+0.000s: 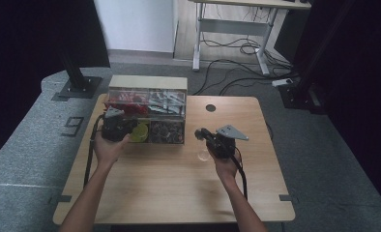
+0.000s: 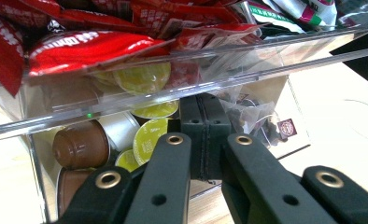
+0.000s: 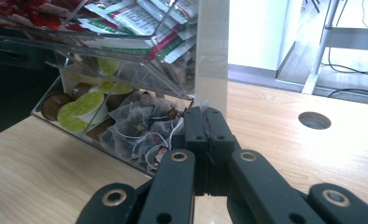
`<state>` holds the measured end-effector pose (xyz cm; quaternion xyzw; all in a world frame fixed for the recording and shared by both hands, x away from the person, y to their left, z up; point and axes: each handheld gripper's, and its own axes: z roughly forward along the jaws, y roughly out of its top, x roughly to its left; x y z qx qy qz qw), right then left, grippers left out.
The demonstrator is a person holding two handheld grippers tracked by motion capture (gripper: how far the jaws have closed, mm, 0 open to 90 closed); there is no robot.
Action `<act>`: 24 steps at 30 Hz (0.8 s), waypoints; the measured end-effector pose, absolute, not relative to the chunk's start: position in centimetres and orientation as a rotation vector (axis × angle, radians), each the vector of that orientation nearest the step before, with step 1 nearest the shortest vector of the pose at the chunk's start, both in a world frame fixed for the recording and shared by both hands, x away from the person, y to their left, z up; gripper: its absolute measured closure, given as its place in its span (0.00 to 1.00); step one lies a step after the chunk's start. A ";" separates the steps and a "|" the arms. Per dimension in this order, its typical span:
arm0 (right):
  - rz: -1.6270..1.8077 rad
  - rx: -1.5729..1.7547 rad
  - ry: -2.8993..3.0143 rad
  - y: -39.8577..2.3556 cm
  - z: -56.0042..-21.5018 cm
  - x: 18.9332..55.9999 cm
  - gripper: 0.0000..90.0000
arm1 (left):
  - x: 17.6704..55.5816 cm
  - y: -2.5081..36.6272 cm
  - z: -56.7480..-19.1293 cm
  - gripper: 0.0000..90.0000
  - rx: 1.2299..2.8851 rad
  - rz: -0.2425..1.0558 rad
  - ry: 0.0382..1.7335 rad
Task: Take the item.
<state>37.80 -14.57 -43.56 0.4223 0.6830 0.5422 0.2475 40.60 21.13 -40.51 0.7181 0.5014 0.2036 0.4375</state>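
Nearest the camera, two forearms come in over the wooden surface (image 1: 169, 193), each hand carrying a tool. The left tool (image 1: 115, 126) sits right up against the front left of the clear organizer box (image 1: 147, 83), jaws pressed together with nothing between them. In the left gripper view its tips (image 2: 205, 122) point at the lower left compartment, where coffee pods (image 2: 147, 140) with yellow-green and brown lids lie piled behind the clear wall; red packets (image 2: 88, 44) fill the sloped tray above.

Over to the right tool (image 1: 205, 137): jaws together as well, held above bare wood just right of the box front, apart from it. Something small and pale lies on the wood under it in the high view, too blurred to name. In the right gripper view the tips (image 3: 205, 122) line up with the lower right compartment, where tea bags (image 3: 140, 128) with strings and tags are heaped; white and green sachets (image 3: 140, 21) lie in the tray above.

So nothing is picked yet, by my reading; this looks like the approach step, both hands lining up on the lower bins. Next, I'd say a tool has to spread its jaws, go in through the open front, and pinch one pod or bag without dragging its neighbours.

Farther back, a round hole (image 1: 211, 108) in the wood, then a desk frame (image 1: 227, 34) and floor cables (image 1: 237, 53).
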 end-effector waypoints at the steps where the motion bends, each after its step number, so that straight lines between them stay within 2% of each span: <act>1: 1.475 1.158 1.856 -14.8 -43.6 37.9 0.99 | 40.6 21.1 -40.5 1.00 1.786 0.506 1.247; 24: 1.431 1.222 1.846 -16.5 -45.1 38.6 0.99 | 40.5 21.1 -40.6 1.00 1.785 0.506 1.245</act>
